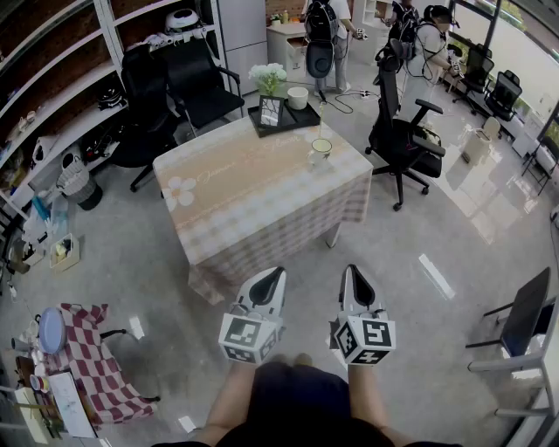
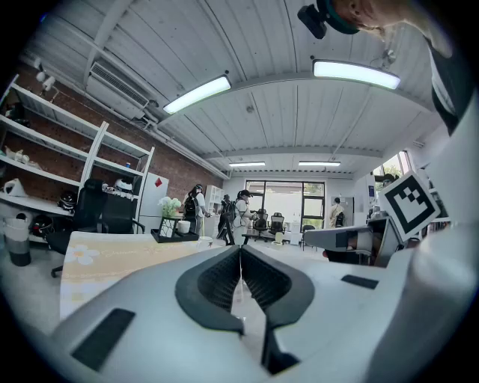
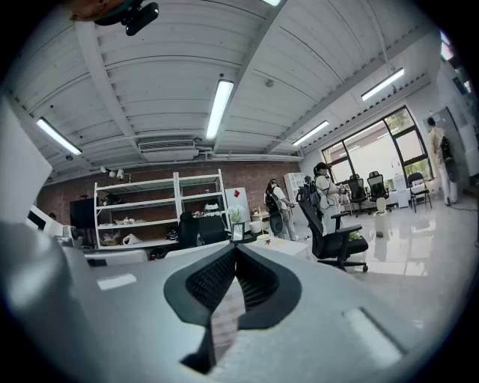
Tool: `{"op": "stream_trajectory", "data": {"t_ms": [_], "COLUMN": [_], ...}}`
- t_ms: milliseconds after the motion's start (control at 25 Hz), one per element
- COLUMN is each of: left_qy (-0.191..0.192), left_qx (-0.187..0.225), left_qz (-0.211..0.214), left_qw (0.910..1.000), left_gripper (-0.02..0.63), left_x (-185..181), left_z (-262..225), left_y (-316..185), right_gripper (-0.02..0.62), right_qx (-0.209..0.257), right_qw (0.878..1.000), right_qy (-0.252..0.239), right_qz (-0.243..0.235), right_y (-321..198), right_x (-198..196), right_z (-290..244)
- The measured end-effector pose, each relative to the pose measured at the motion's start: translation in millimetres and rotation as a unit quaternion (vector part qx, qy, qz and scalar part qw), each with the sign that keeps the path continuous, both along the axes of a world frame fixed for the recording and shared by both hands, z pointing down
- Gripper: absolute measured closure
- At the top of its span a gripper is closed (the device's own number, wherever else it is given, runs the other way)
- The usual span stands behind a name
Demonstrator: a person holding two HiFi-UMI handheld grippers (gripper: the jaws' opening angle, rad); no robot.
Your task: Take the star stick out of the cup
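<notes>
Faint cursive script across the peach checked cloth of the surface (image 1: 262, 188), too small to read, with a white flower print (image 1: 179, 190) at its near-left corner. Black-and-white square patterns on the marker cubes of both grippers. Red diamond sticker (image 3: 237, 194) on a white cabinet, caught only in the two gripper views. From the head view alone: cup (image 1: 320, 150) standing near the far right edge of the surface, well apart from both grippers, and behind it a black tray (image 1: 284, 116) carrying flowers (image 1: 267, 77), a small frame and a white pot. Star stick not distinguishable in any view; inside of the cup only a pale greenish disc from above. Left gripper (image 1: 278, 272) clenched, jaws pressed tip to tip with nothing between them. Right gripper (image 1: 354, 269) likewise closed and empty. Both held side by side over the floor, short of the surface. Shelves (image 1: 52, 96) cut off at the left edge, their contents hard to make out. People with backpacks (image 1: 321, 26) far off by the windows, small and partly cropped.
</notes>
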State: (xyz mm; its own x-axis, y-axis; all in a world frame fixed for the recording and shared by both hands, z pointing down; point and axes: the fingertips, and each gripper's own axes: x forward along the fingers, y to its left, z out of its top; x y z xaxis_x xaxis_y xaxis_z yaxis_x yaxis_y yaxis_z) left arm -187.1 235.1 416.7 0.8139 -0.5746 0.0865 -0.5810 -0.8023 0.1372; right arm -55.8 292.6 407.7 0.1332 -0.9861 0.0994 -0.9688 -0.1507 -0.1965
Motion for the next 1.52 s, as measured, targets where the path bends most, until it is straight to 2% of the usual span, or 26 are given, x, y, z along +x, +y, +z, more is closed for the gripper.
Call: {"op": "stream_trajectory", "data": {"t_ms": [280, 400, 920, 1200, 1520], "left_qy": [0.003, 0.003, 0.009, 0.012, 0.005], "left_qx": [-0.007, -0.010, -0.019, -0.018, -0.024], "left_qz": [-0.006, -0.001, -0.004, -0.023, -0.031], "left_qw": [1.0000, 0.9999, 0.9998, 0.9995, 0.9992], "left_gripper": [0.594, 0.594, 0.594, 0.594, 0.594], "left_x": [1, 4, 25, 30, 29], "left_z": [3, 5, 22, 27, 34], "left_y": [-6, -4, 2, 6, 13], "right_gripper": [0.592, 0.592, 0.592, 0.592, 0.592], "right_qx": [-0.003, 0.010, 0.008, 0.009, 0.005], "right_qw": [1.000, 1.000, 1.000, 1.000, 0.999], "right_qy": [0.004, -0.003, -0.022, -0.029, -0.041], "right_qz": [-0.011, -0.011, -0.003, -0.009, -0.023], "right_y": [-4, -3, 5, 11, 14], "right_x": [-2, -2, 25, 41, 39], "right_z": [-1, -2, 14, 20, 28]}}
